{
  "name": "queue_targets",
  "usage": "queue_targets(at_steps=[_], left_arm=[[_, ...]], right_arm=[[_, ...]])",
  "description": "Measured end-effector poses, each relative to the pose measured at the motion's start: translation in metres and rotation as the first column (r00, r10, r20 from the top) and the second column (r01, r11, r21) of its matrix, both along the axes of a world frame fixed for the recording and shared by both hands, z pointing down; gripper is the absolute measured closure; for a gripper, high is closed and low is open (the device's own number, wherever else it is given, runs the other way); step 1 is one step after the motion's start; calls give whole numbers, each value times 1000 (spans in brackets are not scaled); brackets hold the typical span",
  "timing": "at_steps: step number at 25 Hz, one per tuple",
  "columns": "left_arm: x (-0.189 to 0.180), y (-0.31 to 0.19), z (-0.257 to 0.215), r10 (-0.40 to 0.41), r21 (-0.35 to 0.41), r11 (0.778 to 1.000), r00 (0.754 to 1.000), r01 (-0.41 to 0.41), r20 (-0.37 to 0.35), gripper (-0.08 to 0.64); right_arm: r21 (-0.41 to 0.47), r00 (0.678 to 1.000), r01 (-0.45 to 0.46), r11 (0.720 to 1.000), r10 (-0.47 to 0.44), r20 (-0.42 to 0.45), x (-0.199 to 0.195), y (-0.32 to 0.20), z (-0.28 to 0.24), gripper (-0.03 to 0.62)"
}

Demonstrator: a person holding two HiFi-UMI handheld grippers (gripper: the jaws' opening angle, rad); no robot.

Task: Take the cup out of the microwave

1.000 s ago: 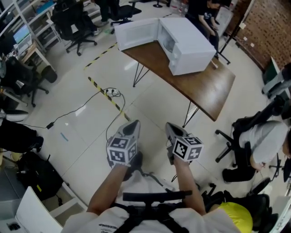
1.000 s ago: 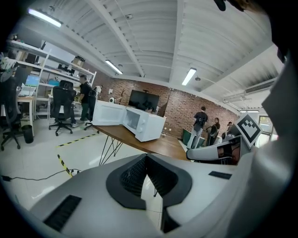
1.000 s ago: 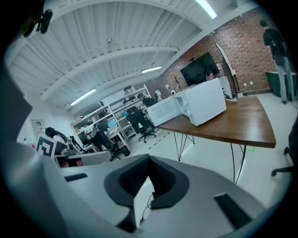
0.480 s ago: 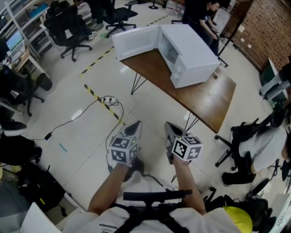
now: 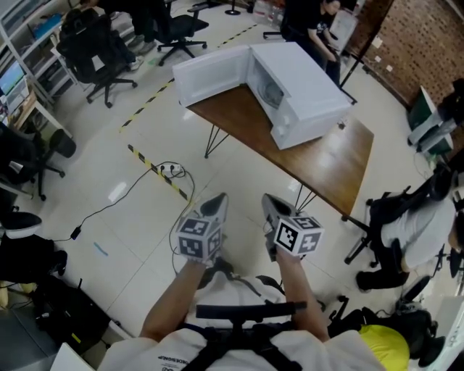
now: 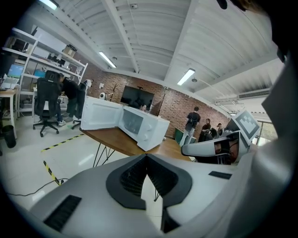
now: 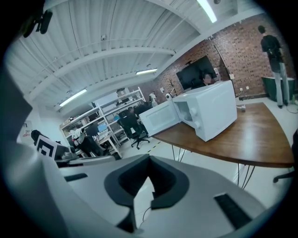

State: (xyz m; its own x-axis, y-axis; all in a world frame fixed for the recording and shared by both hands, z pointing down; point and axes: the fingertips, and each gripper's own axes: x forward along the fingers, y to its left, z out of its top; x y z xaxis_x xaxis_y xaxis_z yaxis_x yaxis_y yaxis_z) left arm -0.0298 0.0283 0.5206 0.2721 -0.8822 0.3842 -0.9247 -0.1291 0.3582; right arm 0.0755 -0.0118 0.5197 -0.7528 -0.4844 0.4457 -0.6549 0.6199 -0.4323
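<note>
A white microwave (image 5: 308, 90) stands on a brown wooden table (image 5: 326, 156) at the top of the head view, its door (image 5: 210, 72) swung open to the left. Its cavity is dim and I cannot make out a cup inside. My left gripper (image 5: 216, 199) and right gripper (image 5: 270, 201) are held side by side over the floor, well short of the table. Both point toward it. The left gripper (image 6: 146, 155) has its pads closed together with nothing between them. So does the right gripper (image 7: 149, 157). The microwave (image 7: 212, 109) sits ahead in the right gripper view.
Thin metal table legs (image 5: 217, 123) stand between me and the microwave. A cable with a power strip (image 5: 170, 170) and yellow-black tape (image 5: 156, 167) lie on the floor to the left. Office chairs (image 5: 101, 43) are at the far left. A seated person (image 5: 417, 217) is at the right, and another person (image 5: 312, 22) is behind the table.
Both grippers have moved forward together, and the table and microwave sit a little nearer and larger in the head view. The jaws look the same as before.
</note>
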Motion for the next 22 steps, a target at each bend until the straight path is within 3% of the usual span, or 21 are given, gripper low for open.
queue_targets(at_steps=[22], left_arm=[[-34,-64,13,59,-20,998,998,-59,2,560]], right_arm=[[-3,1000,-16,1000,16,-1,-49,-59,5,586]])
